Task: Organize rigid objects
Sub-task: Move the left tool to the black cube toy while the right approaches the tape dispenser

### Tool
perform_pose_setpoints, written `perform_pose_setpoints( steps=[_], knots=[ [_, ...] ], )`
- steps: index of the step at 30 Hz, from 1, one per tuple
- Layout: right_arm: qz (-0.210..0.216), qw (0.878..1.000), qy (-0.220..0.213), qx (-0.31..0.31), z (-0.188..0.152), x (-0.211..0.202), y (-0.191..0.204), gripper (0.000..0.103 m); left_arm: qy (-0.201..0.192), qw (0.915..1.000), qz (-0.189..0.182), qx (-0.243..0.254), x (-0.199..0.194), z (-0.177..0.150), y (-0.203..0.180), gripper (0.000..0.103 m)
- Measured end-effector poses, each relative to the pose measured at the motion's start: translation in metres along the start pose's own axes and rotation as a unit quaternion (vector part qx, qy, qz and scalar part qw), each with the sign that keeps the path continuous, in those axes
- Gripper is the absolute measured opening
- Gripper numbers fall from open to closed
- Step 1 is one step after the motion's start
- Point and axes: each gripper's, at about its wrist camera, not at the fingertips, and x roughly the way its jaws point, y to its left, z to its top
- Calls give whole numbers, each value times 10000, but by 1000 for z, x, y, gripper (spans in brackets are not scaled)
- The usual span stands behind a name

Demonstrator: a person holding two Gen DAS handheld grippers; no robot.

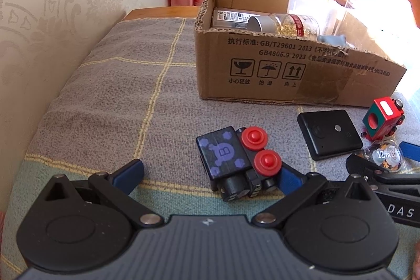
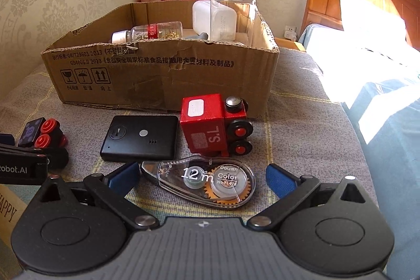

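Starting with what's hard to see: the cardboard box [image 2: 162, 70] hides most of what's in it. From the right wrist view I can make out a clear capsule bottle [image 2: 155, 32] lying on its side, a white plastic container [image 2: 210, 17] and an upside-down clear cup [image 2: 233, 15], but their lower parts are behind the front wall. There's a small grey thing poking up in there too, can't tell what it is. In the left wrist view the far right of the scene is blown out by sunlight.

The left gripper [image 1: 210, 175] is spread wide and has hold of nothing. The black toy train car [image 1: 233, 162], with purple print and red wheels, lies on its side between the fingers, shoved toward the right finger [image 1: 288, 179], which is touching or nearly touching a wheel; hard to say which. The left finger is well clear of it.

The right gripper [image 2: 202, 176] is also wide open and holds nothing. The correction tape dispenser [image 2: 204, 183] lies flat between its fingers, tip close to the left one. Just beyond it sit the red toy train car [image 2: 212, 127] on its side and a flat black device [image 2: 140, 137], side by side, with the box behind both. Everything's on a checked grey cloth [image 1: 118, 96].
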Motion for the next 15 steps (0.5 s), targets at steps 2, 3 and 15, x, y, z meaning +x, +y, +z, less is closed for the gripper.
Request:
perform_pose_setpoints(
  steps=[2,3,15],
  knots=[
    [-52,10000,-4,60,-2,-2,-3,103,-18,10000,36,-36,0,-1,-1,103],
    [-65,10000,-5,74,-3,-2,-3,103,-16,9999,68,-73,-1,-2,-1,103],
    [67,9999,-74,-45,-7,-11,-4,92,-20,9998,145,-154,-5,-6,-3,102]
  ],
)
